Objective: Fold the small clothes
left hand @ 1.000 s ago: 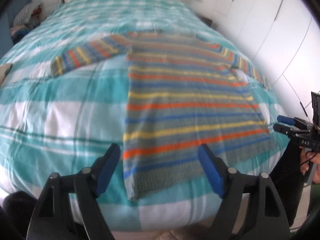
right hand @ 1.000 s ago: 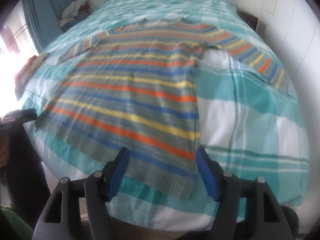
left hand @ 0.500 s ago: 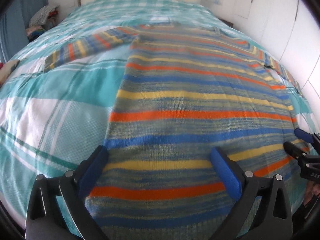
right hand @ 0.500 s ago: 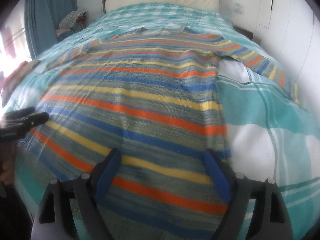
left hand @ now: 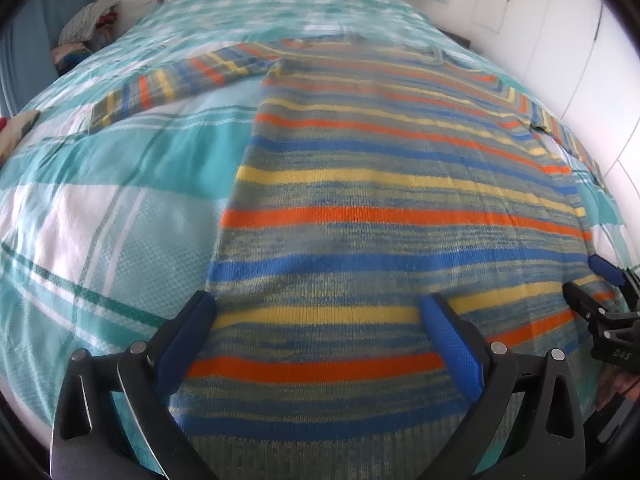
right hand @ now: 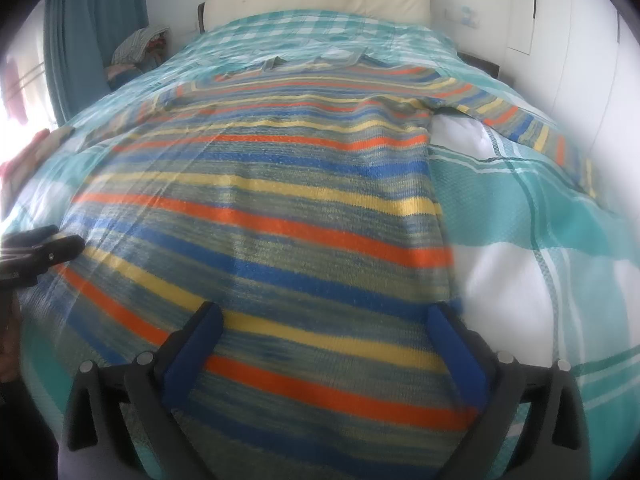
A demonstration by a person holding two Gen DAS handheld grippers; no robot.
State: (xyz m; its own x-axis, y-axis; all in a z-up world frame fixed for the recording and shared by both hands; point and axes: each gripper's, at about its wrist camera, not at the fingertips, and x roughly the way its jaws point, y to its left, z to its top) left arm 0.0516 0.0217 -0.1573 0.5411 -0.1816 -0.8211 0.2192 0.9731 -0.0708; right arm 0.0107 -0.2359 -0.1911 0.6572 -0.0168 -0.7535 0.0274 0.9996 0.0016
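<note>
A striped sweater [left hand: 400, 208] lies spread flat on a bed covered by a teal-and-white checked bedspread [left hand: 100, 208], its body filling the centre and lower half of both wrist views and its sleeves stretched out to either side.

In the left wrist view, the left tool [left hand: 320, 336] sits low at the bottom of the frame over the sweater's hem area. Its blue-padded fingers [left hand: 188, 336] are spread wide, with knit between them but nothing pinched. One finger stands at the sweater's left edge, the other over the striped body. The right tool [left hand: 600, 288] shows at the right edge of the same frame, near the sweater's far lower corner.

In the right wrist view, the right tool [right hand: 324, 344] is likewise at the bottom of the frame. Its jaws have just been opening and now stand wide apart over the sweater [right hand: 280, 208], gripping nothing. The left tool [right hand: 40, 248] appears at the left edge.

A cream headboard [right hand: 316, 4] closes the top of the frame, a pile of clothes [right hand: 136, 48] sits at upper left beside a teal curtain [right hand: 80, 32], and white wardrobe doors [left hand: 568, 60] run along the right.
</note>
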